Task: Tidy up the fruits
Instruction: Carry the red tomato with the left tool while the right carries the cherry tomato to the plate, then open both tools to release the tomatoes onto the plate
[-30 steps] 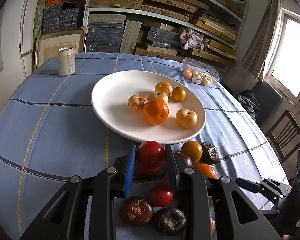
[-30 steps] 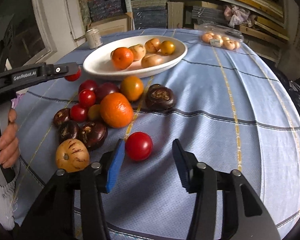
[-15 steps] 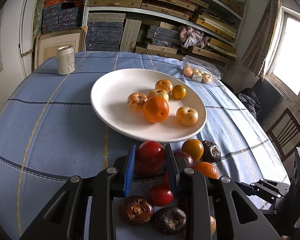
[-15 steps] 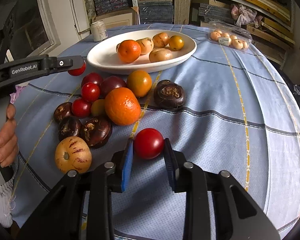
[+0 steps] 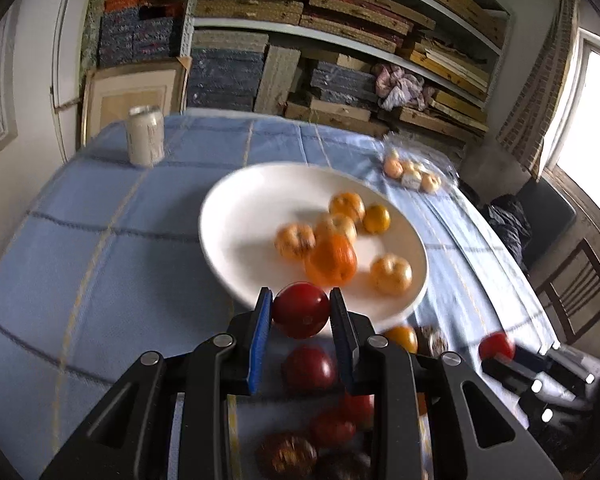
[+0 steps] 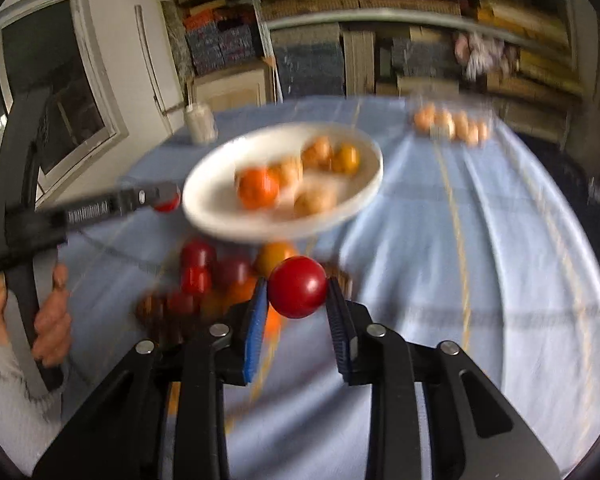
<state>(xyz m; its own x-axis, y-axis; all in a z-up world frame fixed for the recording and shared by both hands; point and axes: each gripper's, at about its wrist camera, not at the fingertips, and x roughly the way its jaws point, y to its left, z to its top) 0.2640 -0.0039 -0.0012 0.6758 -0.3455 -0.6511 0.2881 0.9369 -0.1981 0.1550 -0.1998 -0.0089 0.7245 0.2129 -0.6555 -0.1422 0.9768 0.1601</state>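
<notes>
My left gripper is shut on a red tomato and holds it in the air just before the near rim of the white plate. The plate holds an orange and several small yellow-orange fruits. My right gripper is shut on another red tomato, lifted above the table; it also shows in the left wrist view. A pile of loose fruit, with red tomatoes, an orange and dark brown fruits, lies on the blue cloth below the plate. Both views are blurred.
A drink can stands at the table's far left. A clear pack of small fruits lies at the far right. Shelves of stacked boxes stand behind the table. A chair stands on the right.
My right gripper closed on the red tomato and lifted it off the cloth toward the plate. My left gripper, still holding its tomato, has risen and moved nearer the plate.
</notes>
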